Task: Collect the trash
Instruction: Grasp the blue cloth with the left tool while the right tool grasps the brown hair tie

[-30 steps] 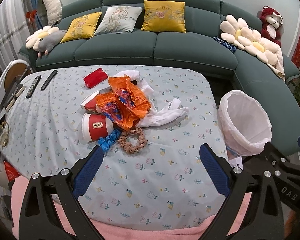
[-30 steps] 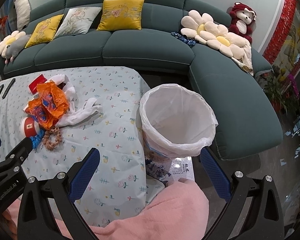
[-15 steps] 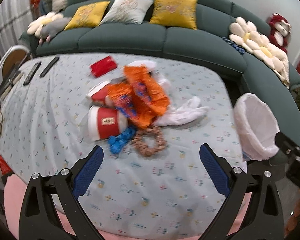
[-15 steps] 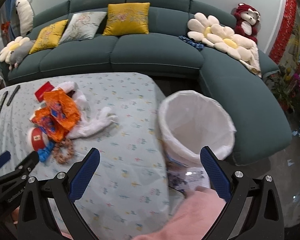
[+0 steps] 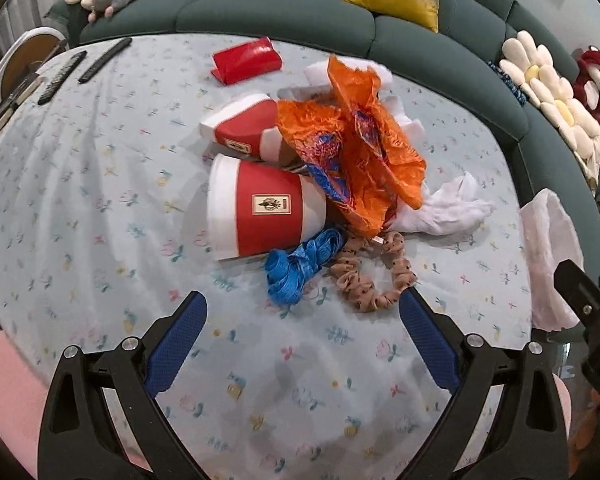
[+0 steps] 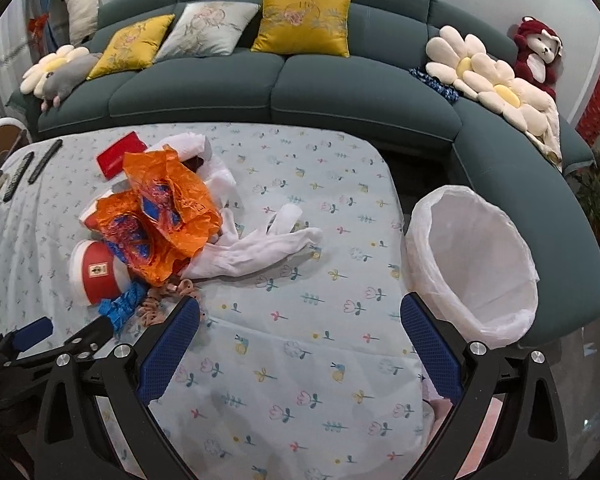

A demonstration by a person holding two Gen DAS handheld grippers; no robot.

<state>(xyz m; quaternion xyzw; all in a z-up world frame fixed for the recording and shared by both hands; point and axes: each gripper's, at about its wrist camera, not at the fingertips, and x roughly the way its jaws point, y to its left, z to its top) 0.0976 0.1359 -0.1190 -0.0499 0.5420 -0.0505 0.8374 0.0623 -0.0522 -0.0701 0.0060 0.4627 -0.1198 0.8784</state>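
A trash pile lies on the floral tablecloth point(image 5: 100, 208): two red-and-white paper cups point(image 5: 260, 212) on their sides, an orange crumpled wrapper point(image 5: 360, 160), a white glove point(image 5: 444, 208), a blue ribbon point(image 5: 296, 268) and a brown scrunchie point(image 5: 372, 280). My left gripper point(image 5: 302, 324) is open and empty, just short of the ribbon and scrunchie. My right gripper point(image 6: 300, 332) is open and empty over the table's right part, between the pile point(image 6: 160, 216) and a white-lined bin point(image 6: 476, 268) beside the table's right edge.
A red flat pouch point(image 5: 246, 60) and remote controls point(image 5: 64, 76) lie at the table's far left. A green sofa point(image 6: 340, 92) with cushions and plush toys curves behind and to the right. The left gripper's body point(image 6: 40, 340) shows at lower left of the right wrist view.
My left gripper has moved forward and down toward the pile, which now fills its view. My right gripper has swung left, bringing more table and the pile into view.
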